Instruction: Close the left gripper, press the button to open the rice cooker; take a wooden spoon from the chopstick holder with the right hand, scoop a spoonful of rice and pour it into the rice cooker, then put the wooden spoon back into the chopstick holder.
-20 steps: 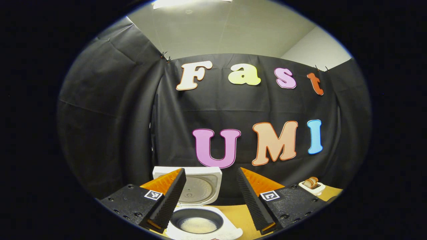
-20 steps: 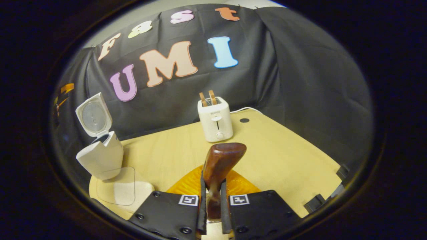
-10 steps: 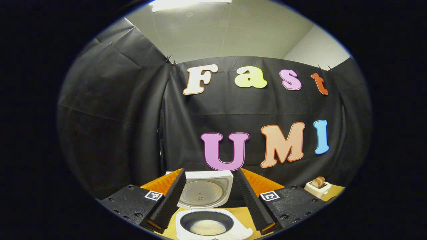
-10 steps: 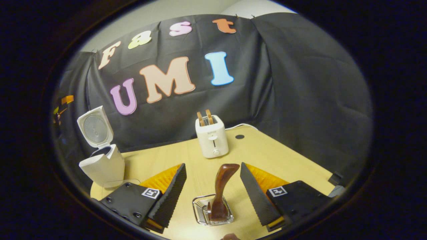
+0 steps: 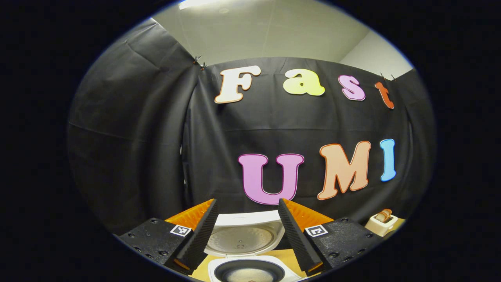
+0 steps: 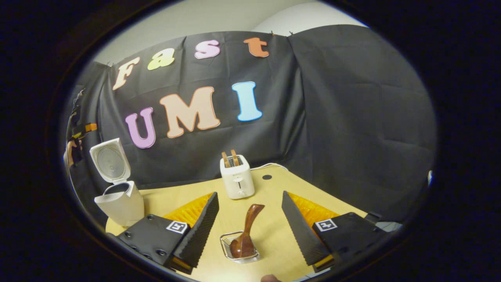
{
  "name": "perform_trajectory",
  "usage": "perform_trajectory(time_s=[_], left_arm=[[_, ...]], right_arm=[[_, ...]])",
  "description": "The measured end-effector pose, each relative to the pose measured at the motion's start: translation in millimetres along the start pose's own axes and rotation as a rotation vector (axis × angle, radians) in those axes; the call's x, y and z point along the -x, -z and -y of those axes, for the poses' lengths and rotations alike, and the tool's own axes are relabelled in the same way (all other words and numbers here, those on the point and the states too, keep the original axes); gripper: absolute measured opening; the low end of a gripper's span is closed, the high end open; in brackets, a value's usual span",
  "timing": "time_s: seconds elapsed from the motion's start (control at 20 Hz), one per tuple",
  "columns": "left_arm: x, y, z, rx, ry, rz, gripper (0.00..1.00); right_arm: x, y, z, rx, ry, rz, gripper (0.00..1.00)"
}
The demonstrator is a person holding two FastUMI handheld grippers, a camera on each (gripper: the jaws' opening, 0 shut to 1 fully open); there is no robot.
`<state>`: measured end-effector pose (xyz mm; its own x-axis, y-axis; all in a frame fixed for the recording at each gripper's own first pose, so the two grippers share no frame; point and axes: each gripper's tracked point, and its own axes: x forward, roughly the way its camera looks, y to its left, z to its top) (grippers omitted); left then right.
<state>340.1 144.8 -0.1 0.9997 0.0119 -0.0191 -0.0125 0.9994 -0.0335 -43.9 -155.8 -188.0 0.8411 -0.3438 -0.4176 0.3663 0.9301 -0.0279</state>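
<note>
Wooden spoon (image 6: pixel 245 231) back in the chopstick holder (image 6: pixel 239 247), right gripper (image 6: pixel 249 227) spread wide above it and holding nothing.

In the right gripper view the spoon stands in the wire holder on the table (image 6: pixel 274 235), between the two fingers but touching neither; it is dark brown and glossy, bowl down in the holder, handle leaning up and to the right. A second ago the fingers were clamped on the spoon's handle; half a second ago they had let go, and the holder now looks farther off. The rice cooker (image 6: pixel 119 197) sits at the table's left with its lid up, a toaster (image 6: pixel 237 181) behind. In the left gripper view the left gripper (image 5: pixel 246 231) is also wide open and empty, just above the open cooker (image 5: pixel 250 270), which has slid lower in that view.
</note>
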Motion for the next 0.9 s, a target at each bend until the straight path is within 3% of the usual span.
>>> perform_trajectory(time_s=[0.05, 0.1, 0.2, 0.35, 0.7, 0.9], left_arm=[[-12, 3, -1, 0.006, 0.002, -0.005, 0.85], [-23, 7, -2, -0.001, 0.004, -0.013, 0.93], [-47, 21, -4, -0.016, 0.006, -0.044, 0.85], [-73, 44, -8, -0.022, -0.014, -0.09, 0.87], [-93, 88, -8, -0.054, -0.037, -0.181, 0.89], [-92, 88, -2, -0.049, -0.035, -0.19, 0.86]], right_arm=[[5, 0, 2, 0.003, 0.013, 0.002, 1.0], [10, 0, 5, 0.006, 0.027, 0.002, 1.0], [18, 2, 9, 0.008, 0.05, 0.002, 1.0], [30, 4, 17, 0.013, 0.083, 0.01, 0.99], [53, 2, 26, 0.028, 0.127, 0.018, 1.0], [59, -5, 32, 0.038, 0.132, 0.039, 1.0]])
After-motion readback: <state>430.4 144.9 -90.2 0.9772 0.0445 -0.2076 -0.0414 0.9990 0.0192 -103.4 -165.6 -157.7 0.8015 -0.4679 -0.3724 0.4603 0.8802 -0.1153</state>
